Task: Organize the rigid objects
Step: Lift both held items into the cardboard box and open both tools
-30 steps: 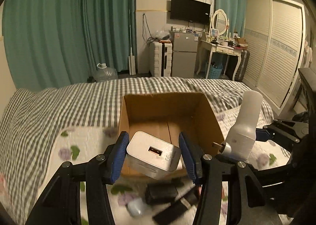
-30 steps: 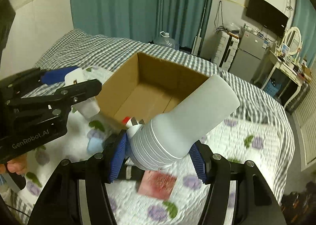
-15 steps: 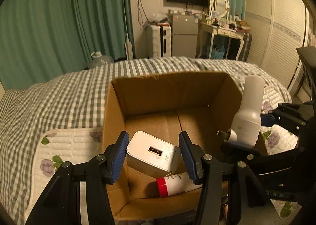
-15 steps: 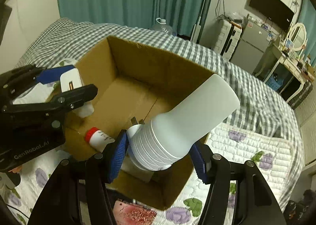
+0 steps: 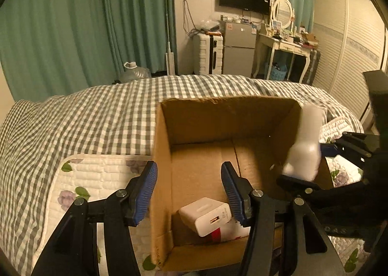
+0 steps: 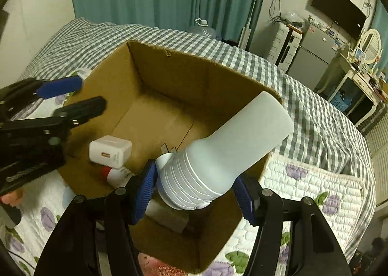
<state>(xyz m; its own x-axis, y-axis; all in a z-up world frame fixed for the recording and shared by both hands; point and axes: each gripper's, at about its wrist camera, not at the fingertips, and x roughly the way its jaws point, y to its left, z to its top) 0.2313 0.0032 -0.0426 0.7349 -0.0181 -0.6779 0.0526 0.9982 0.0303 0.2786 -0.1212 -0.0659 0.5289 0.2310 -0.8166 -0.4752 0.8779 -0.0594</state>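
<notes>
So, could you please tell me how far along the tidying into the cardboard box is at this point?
Done: the white USB charger block lies inside the brown cardboard box, resting on a red-capped white bottle; the left gripper is open and empty. In hand: the right gripper grips a white ribbed plastic bottle-shaped object over the box. Left: releasing it; a pink item lies outside.

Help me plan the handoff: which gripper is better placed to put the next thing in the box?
Right. The right gripper is shut on the white bottle above the box. The left gripper is open, holding nothing; its charger already lies inside.
</notes>
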